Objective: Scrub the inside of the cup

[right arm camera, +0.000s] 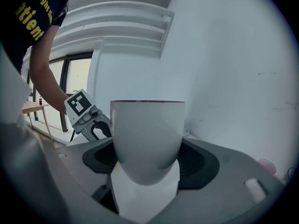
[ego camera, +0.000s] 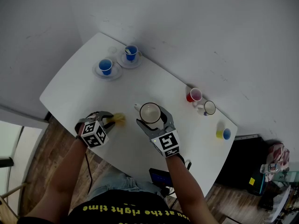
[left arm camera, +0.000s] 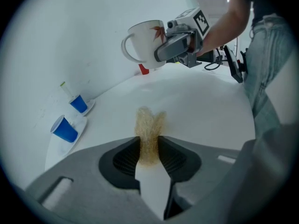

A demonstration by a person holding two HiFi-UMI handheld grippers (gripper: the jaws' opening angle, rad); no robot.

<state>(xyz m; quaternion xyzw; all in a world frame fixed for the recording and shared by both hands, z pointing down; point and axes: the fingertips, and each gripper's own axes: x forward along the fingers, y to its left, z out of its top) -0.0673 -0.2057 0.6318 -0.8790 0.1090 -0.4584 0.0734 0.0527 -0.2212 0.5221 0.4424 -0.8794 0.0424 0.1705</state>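
White bench [ego camera: 65, 97]. Far left: two blue cups [ego camera: 105, 66], each on its own saucer [ego camera: 115, 74], side by side, well apart from my work. Near edge, left: my left gripper [ego camera: 110, 120], jaws clamped on a tan fibrous pad [left arm camera: 148, 132]. The pad is pinched narrow between the jaws and flares out past their tips, pointing towards the cup [ego camera: 150, 112]. I cannot tell whether its loose end touches the bench. The cup is just right of the pad and apart from it. It is white with a dark rim, upright, mouth up. The left gripper view shows it held clear of the bench, with a red leaf mark on its wall. Its handle is turned away from my right gripper [ego camera: 153, 121]. That gripper's jaws are clamped on the cup's body, one on each side, with the lower half of the cup sitting between them. Right of the cup, towards the far edge: a red cup [ego camera: 193, 95] and just beside it a white mug [ego camera: 209, 107] with a dark rim. Farthest right, near the corner: a yellow cup [ego camera: 219, 134] and a small blue one [ego camera: 227, 134], just beside each other. Both are well apart from my jaws.
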